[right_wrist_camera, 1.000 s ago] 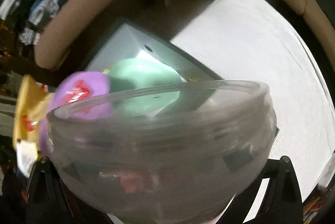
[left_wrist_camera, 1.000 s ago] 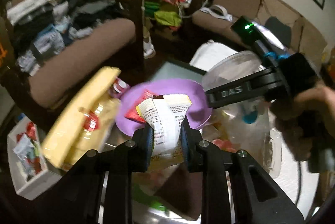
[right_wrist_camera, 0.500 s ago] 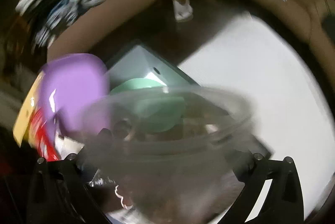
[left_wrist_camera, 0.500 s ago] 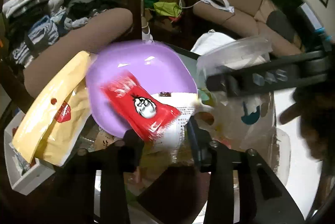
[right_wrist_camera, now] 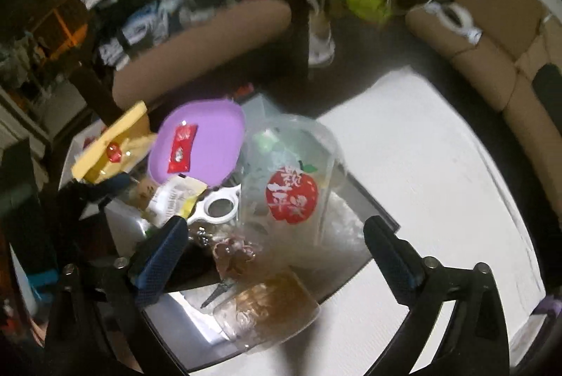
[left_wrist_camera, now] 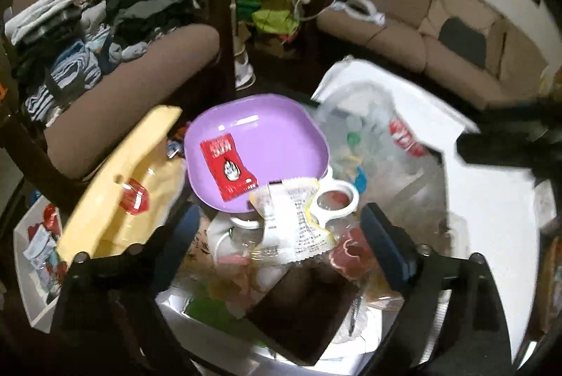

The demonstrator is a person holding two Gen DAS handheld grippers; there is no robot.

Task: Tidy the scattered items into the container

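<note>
— While the left gripper [left_wrist_camera: 277, 235] hangs over the heap with its jaws spreading and nothing pinched, where is that white packet?

— The white packet [left_wrist_camera: 293, 223] lies loose on top of the pile in the container [right_wrist_camera: 365, 218], its upper corner just over the near rim of the purple plate [left_wrist_camera: 281, 133]. Its long axis runs from the plate down toward the jaws, tilted a little. It is white with a yellow crimped border and rows of small black print, too fine to read.

— And the plate?

— Square with rounded corners, tipped among the clutter. A red sachet [left_wrist_camera: 228, 167] lies flat on it, long axis slanting across the plate, with white lettering and a small white figure; I cannot make out the words.

— The right gripper [right_wrist_camera: 272, 251]?

— Its jaws are closing, still wide apart, pressing on nothing. Past them lies a clear plastic jar [right_wrist_camera: 291, 186], mouth up toward the plate, with a red apple-shaped label in white characters. Beside it are white scissor handles [right_wrist_camera: 219, 205], and a yellow bag [left_wrist_camera: 119, 186] with a red badge leans at the left.
</note>
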